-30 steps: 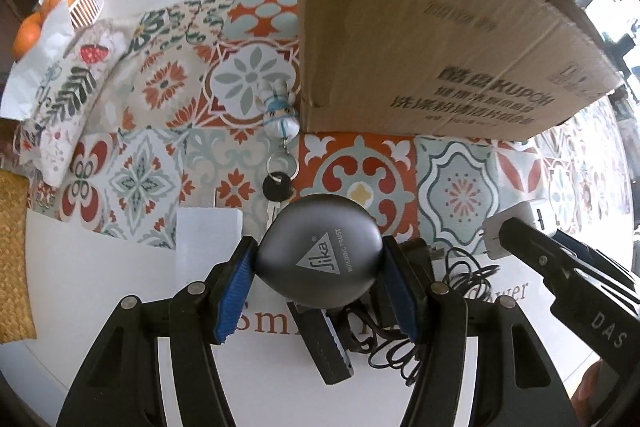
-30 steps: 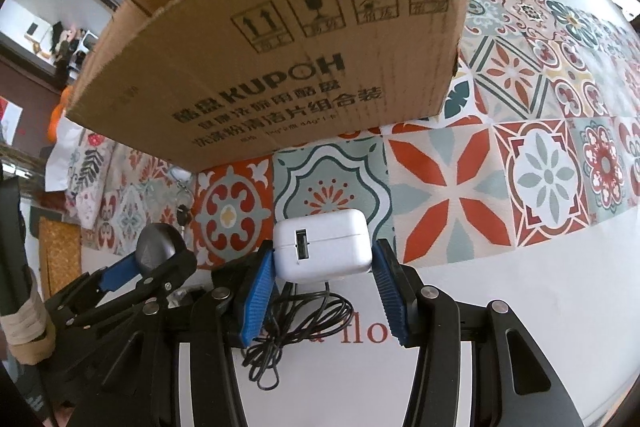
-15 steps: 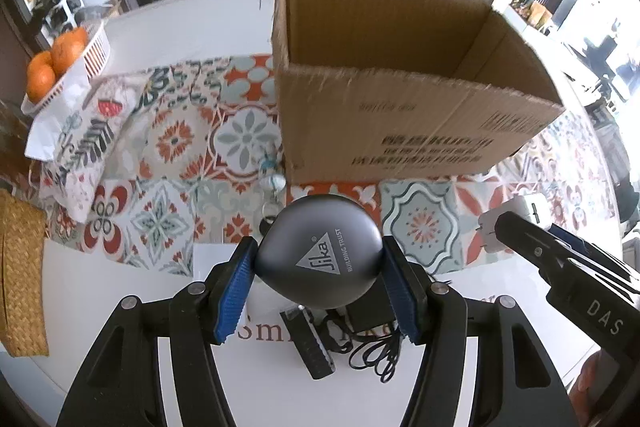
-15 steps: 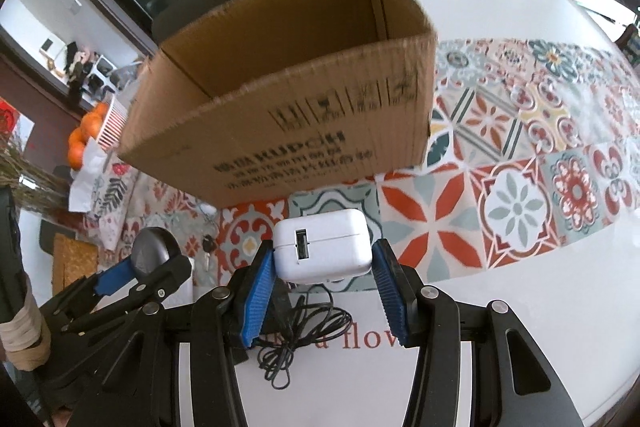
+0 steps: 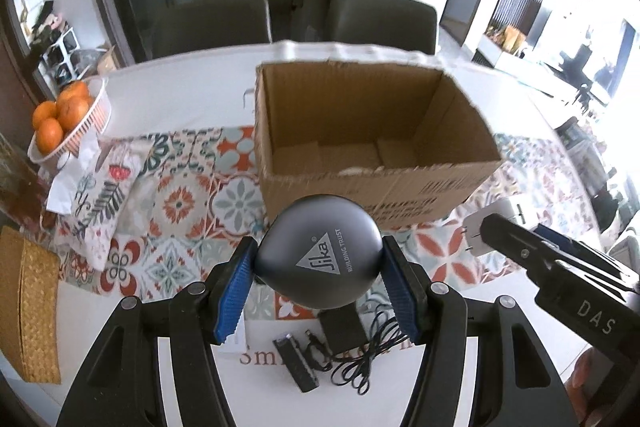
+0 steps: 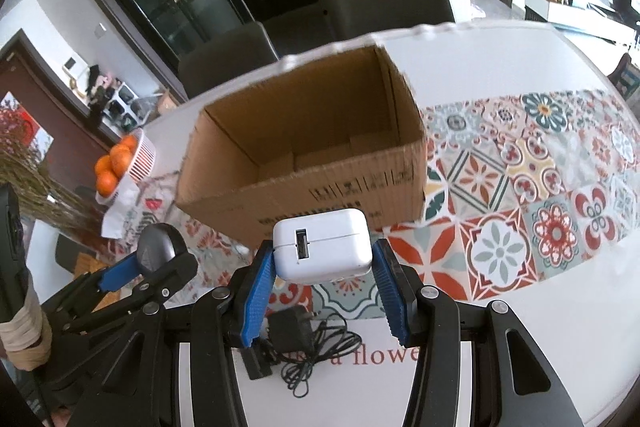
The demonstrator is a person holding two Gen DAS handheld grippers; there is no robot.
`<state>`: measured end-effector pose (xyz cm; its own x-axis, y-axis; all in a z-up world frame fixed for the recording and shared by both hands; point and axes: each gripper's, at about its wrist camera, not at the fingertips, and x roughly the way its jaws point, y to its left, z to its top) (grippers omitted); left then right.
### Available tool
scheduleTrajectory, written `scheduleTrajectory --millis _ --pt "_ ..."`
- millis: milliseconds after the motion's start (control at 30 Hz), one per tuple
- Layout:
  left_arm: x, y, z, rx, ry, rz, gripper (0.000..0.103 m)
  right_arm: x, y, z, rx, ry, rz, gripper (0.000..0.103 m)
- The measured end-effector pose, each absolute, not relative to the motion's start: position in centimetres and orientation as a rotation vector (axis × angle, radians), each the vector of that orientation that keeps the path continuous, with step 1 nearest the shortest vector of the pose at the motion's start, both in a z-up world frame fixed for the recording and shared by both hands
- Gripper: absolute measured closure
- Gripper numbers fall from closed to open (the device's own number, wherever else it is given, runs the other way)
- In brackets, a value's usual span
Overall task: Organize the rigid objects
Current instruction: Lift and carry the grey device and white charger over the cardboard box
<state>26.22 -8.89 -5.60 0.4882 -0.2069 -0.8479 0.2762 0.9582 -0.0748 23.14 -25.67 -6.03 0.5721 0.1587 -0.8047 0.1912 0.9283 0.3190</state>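
Far left at nine o'clock, a woven mat (image 5: 30, 311) lies on the counter (image 5: 180, 87), and up at ten o'clock a white basket (image 5: 86, 131) is full of oranges (image 5: 60, 115). Beside it a printed cloth (image 5: 100, 195) drapes onto the tiled runner (image 5: 180, 203).

Centre of the left view: the left gripper (image 5: 318, 281) is clamped on a dark grey ball (image 5: 318, 251) with a "Sika" logo, blue pads pressing both sides, held up off the counter. At six o'clock below it sit a black adapter (image 5: 340, 325) with a tangled cable (image 5: 368, 359) and a small black stick (image 5: 296, 361).

At twelve o'clock, the open box (image 5: 372, 143) stands upright on the runner, nothing showing inside.

Over to three o'clock: the right gripper (image 6: 323, 285) is closed on a white charger (image 6: 322, 251), USB port facing the camera, held in the air just in front of the box's near wall. Two grey chairs (image 5: 382, 21) stand behind the counter.
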Motion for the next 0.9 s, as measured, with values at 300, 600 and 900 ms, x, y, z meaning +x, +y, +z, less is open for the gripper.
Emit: scheduleTrajectory --millis 300,600,900 --pt "27.0 -9.3 -3.2 0.065 0.972 -0.314 0.042 23.8 -25.6 -3.3 0.379 0.904 -0.007 0.053" --pt "28.5 -9.7 -1.2 0.068 0.944 -0.323 0.042 25.4 -25.9 -1.7 0.354 0.874 0.001 0.054" --pt "30.8 -10.2 -0.6 0.072 0.951 -0.324 0.042 27.8 -26.3 -0.6 0.340 0.872 0.014 0.054"
